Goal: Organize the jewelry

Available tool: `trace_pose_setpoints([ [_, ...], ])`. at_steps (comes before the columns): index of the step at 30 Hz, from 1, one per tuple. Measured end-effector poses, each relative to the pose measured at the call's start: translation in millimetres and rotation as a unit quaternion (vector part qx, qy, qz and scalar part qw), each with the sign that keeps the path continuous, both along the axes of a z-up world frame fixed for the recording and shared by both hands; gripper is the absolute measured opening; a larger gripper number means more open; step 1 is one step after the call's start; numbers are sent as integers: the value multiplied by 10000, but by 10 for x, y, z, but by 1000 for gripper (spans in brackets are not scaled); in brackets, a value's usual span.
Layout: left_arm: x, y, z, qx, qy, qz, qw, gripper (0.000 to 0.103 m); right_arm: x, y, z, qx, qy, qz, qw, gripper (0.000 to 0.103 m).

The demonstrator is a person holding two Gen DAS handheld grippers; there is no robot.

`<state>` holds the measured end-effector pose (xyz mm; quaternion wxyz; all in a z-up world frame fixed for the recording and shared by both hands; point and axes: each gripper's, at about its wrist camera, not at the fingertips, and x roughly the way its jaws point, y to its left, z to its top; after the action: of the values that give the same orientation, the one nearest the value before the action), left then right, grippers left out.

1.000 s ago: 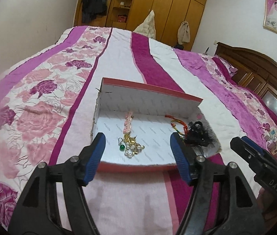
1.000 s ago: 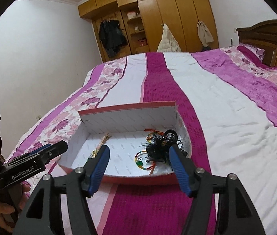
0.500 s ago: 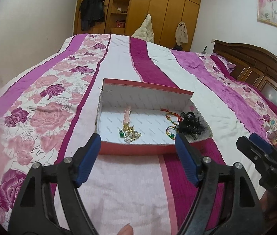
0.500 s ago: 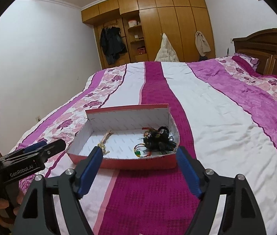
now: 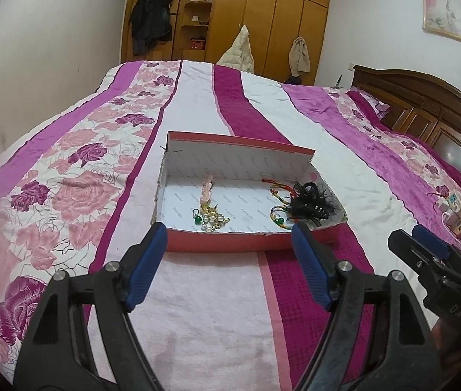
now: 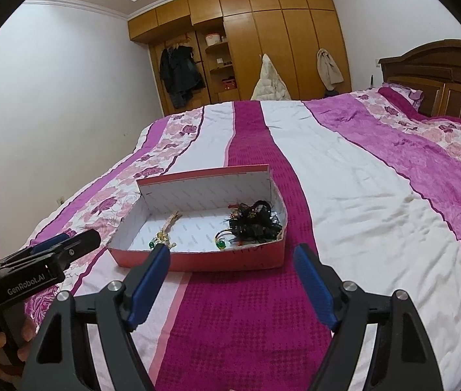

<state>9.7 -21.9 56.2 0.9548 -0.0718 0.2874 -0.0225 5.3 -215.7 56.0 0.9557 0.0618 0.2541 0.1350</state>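
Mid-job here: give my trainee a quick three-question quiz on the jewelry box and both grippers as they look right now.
1. True or false: the left gripper holds a piece of jewelry.
2. The black feathered hair clip lies in the box at which end, seen from the left wrist? A) left B) right C) outside it
3. Fill in: the box rests on the ____.

Key: 1 false, its jaws stand open and empty, like the right gripper. 2 B. 3 bedspread.

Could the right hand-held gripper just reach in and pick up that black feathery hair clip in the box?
Probably yes. The right hand-held gripper is open and empty, the box has no lid, and the black feathery clip lies on top at its right end. Only the low front wall and tangled bangles beside it might interfere.
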Motion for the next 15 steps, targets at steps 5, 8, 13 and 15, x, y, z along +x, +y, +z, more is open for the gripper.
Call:
trace_pose_setpoints([
  [5, -12, -14, 7, -2, -21, -1, 10000, 71, 1, 0, -3, 5, -2, 3, 10000, 80],
  [8, -10, -13, 7, -3, -15, 2, 10000, 71, -1, -2, -6, 3, -3, 2, 10000, 80],
  [13, -12, -13, 9, 4, -25, -2, 10000, 71, -3, 1, -7, 0, -4, 1, 10000, 80],
  [15, -10, -13, 9, 2, -23, 0, 10000, 71, -6, -1, -10, 0, -8, 0, 10000, 80],
])
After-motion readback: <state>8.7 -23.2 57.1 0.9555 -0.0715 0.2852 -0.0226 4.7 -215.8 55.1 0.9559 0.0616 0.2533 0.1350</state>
